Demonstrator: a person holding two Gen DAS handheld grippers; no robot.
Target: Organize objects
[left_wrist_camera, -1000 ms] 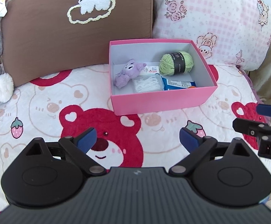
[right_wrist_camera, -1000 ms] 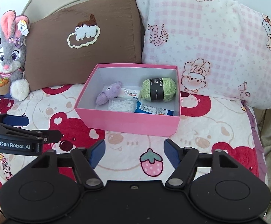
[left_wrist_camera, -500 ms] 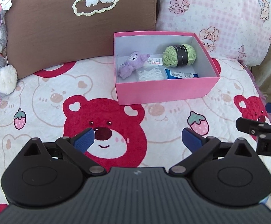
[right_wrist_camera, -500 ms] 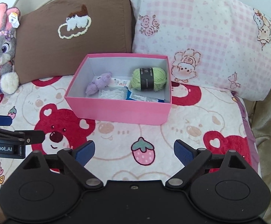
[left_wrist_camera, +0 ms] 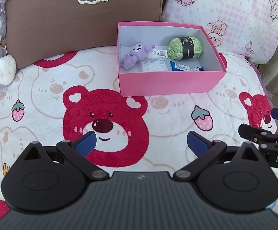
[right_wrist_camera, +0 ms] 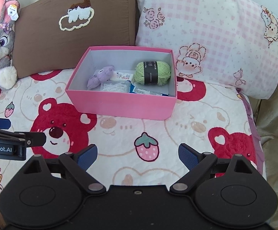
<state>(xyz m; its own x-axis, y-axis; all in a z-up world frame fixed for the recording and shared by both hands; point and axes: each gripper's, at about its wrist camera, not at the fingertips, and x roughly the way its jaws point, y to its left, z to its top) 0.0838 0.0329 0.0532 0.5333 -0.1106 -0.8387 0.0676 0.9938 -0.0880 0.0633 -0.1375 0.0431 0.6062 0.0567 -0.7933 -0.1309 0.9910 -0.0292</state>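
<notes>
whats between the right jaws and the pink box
Only bare bedspread with a printed strawberry; nothing stands between the right gripper and the pink box, as the right wrist view shows.

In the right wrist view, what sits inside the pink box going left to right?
Small purple plush toy → clear packet of white string → blue-and-white flat packet at the front, with the green yarn ball with a black label behind it.
</notes>
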